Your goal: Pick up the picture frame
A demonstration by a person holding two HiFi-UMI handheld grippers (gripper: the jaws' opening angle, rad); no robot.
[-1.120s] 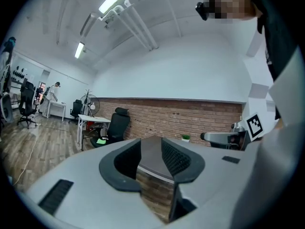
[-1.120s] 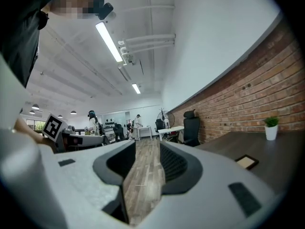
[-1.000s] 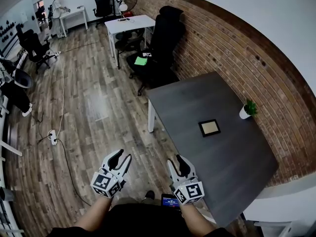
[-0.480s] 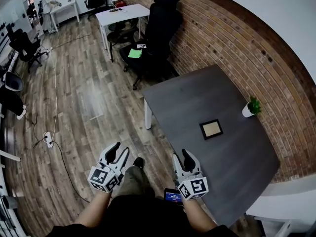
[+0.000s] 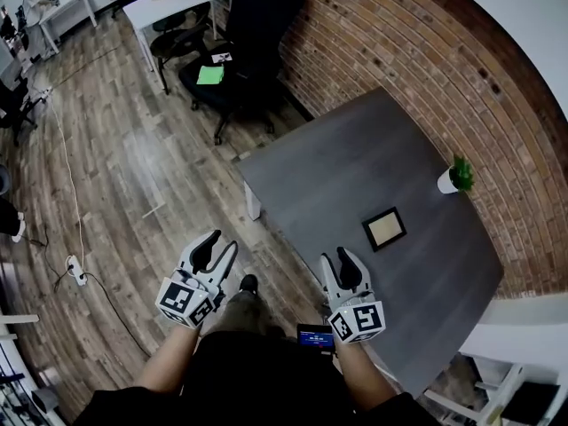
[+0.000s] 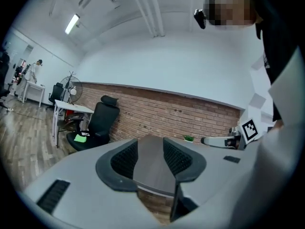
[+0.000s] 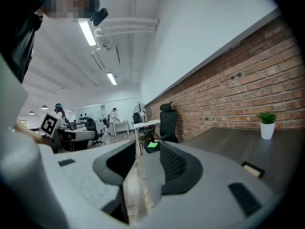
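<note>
Your head view shows the picture frame (image 5: 384, 228) lying flat on the dark surface (image 5: 337, 149), just near-left of the potted plant (image 5: 453, 177) and well apart from both grippers. Your right gripper view catches it only as a sliver at lower right. Your left gripper view shows just the surface and plant.

Left gripper (image 5: 225, 240): jaws spread, just been opening, nothing between them. Right gripper (image 5: 338, 256): jaws spread, empty.

Versus a second ago you've closed on the surface, and the right jaws now overlap its near edge.

The table (image 5: 337, 176) and brick wall (image 5: 399, 51) are seen steeply from overhead in the head view, and nearly level, from nearby, in both gripper views.
</note>
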